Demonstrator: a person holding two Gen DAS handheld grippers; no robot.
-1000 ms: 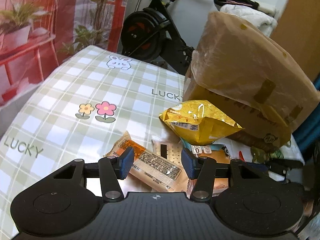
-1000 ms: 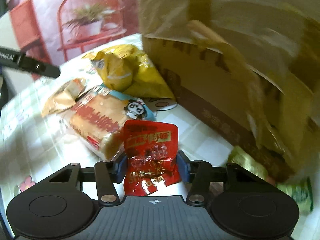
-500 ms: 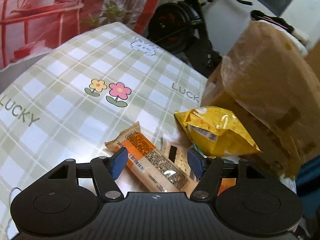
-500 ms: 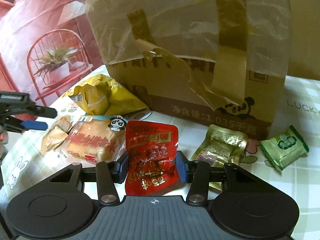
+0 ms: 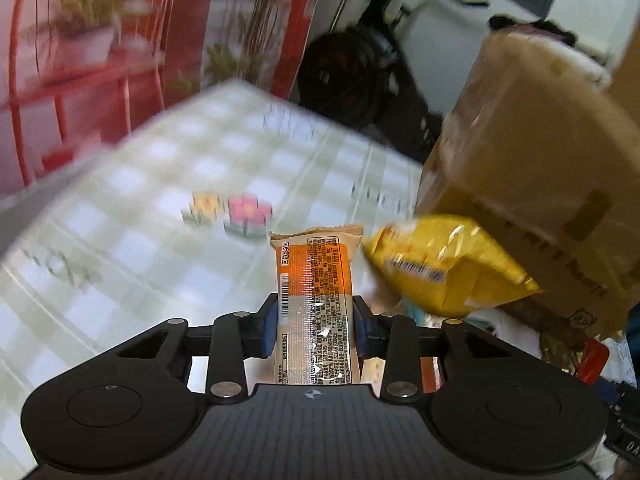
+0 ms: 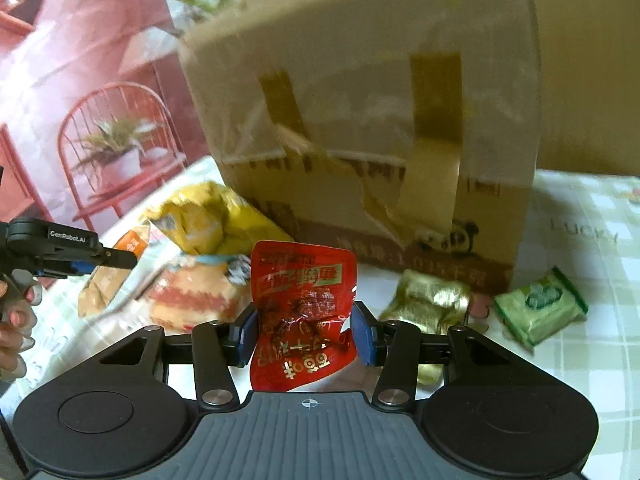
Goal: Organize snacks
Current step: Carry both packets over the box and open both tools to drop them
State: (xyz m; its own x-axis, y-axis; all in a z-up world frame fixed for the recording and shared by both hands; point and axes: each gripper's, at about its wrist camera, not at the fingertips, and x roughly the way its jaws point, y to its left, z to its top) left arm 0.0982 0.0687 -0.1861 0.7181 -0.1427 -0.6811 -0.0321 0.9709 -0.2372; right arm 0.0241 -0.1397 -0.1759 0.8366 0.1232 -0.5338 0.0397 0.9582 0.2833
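Note:
My left gripper (image 5: 314,326) is shut on an orange and clear snack bar (image 5: 314,300) and holds it above the checked tablecloth (image 5: 160,216). My right gripper (image 6: 304,330) is shut on a red snack pouch (image 6: 306,304), lifted in front of the taped cardboard box (image 6: 380,120). A yellow chip bag (image 5: 448,268) lies against the box; it also shows in the right wrist view (image 6: 208,220). A bread pack (image 6: 196,296), a gold pouch (image 6: 428,300) and a green pack (image 6: 540,308) lie on the table. The left gripper shows at the left edge of the right wrist view (image 6: 76,256).
The cardboard box (image 5: 540,168) stands tall at the right of the left wrist view. An exercise bike (image 5: 360,72) stands beyond the table's far edge. A backdrop with a red chair and plant (image 6: 108,152) hangs behind the table.
My left gripper has closed on the orange snack bar and lifted it off the table. My right gripper, still holding the red pouch, has moved closer to the box.

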